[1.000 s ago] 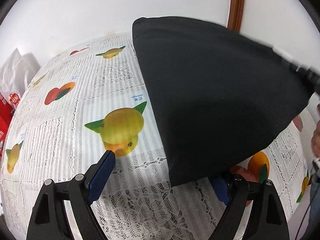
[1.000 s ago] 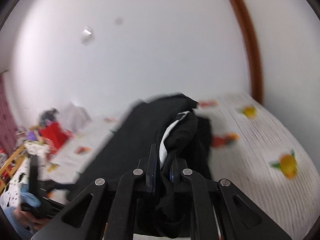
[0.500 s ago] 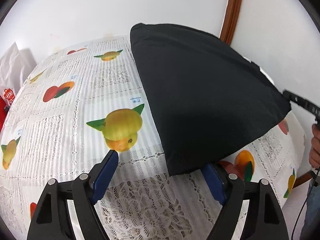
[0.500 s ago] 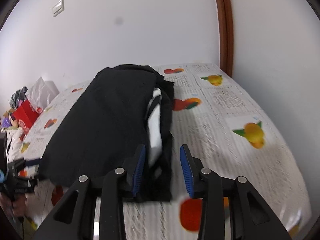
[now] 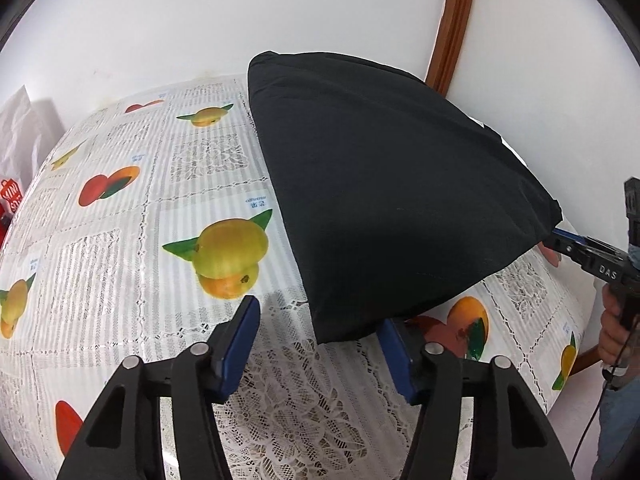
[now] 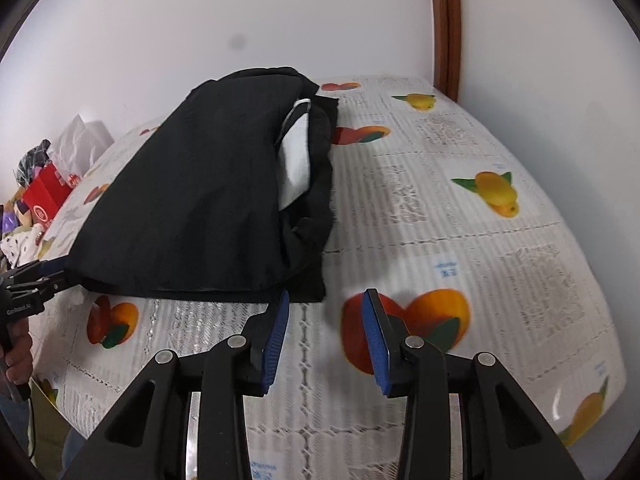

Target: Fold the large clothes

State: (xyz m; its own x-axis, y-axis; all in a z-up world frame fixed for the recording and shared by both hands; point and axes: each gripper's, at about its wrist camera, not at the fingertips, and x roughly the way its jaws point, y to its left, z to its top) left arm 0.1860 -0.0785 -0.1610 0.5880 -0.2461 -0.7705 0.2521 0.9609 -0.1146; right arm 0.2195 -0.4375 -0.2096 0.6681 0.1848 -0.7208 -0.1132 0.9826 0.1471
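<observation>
My left gripper (image 5: pixel 314 338) fingers are closing on the near corner of the folded black garment (image 5: pixel 384 200) between them, my right gripper (image 6: pixel 326 338) fingers apart and empty just off its hem, so the fold lies flat at the surface's (image 6: pixel 500 240) near edge.

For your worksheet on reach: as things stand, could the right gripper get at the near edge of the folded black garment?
Probably yes: the right gripper stands open just short of the black garment, with only bare tablecloth between.
</observation>
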